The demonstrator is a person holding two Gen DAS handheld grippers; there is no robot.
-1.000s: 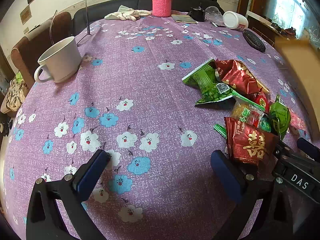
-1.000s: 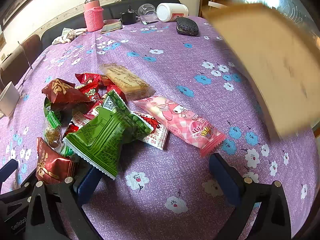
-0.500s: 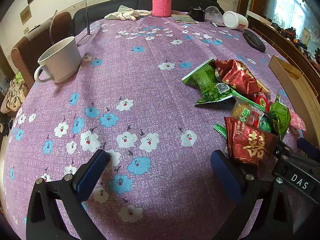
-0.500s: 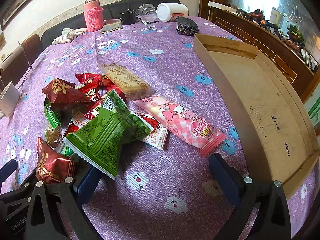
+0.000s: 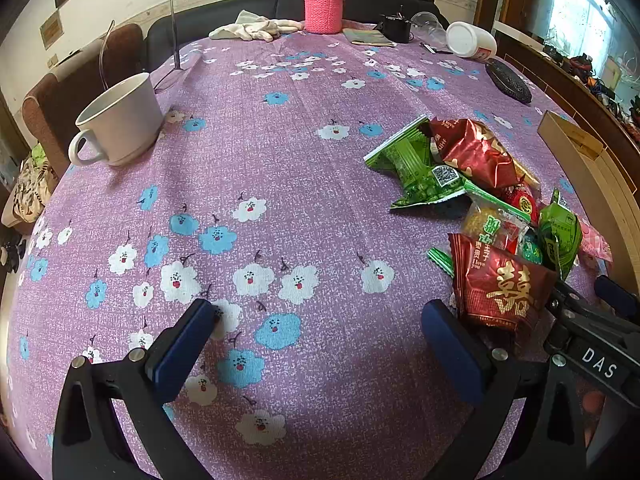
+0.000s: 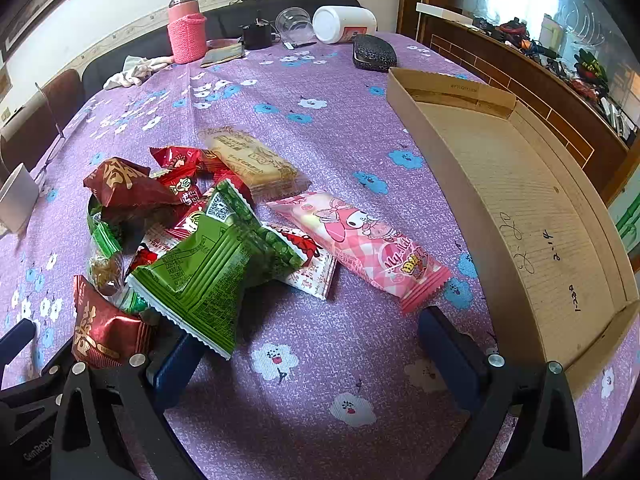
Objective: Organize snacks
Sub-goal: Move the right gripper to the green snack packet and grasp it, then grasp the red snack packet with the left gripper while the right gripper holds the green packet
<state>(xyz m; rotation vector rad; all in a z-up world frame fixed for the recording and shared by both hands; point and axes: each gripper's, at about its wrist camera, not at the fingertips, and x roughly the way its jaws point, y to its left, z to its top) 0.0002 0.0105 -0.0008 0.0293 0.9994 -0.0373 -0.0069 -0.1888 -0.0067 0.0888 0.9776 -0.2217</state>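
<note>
2 tools, my left tool and right tool, gape empty above the table, snack packets beside a cardboard tray.

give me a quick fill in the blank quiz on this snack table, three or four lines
1. The cardboard tray on the tablecloth holds ____ snacks.
2. The white mug stands ____.
3. The right tool has its fingers spread wide, so it is ____.
4. The long packet with the cartoon rabbit is coloured ____.

Missing words: no; upright; open; pink
</note>
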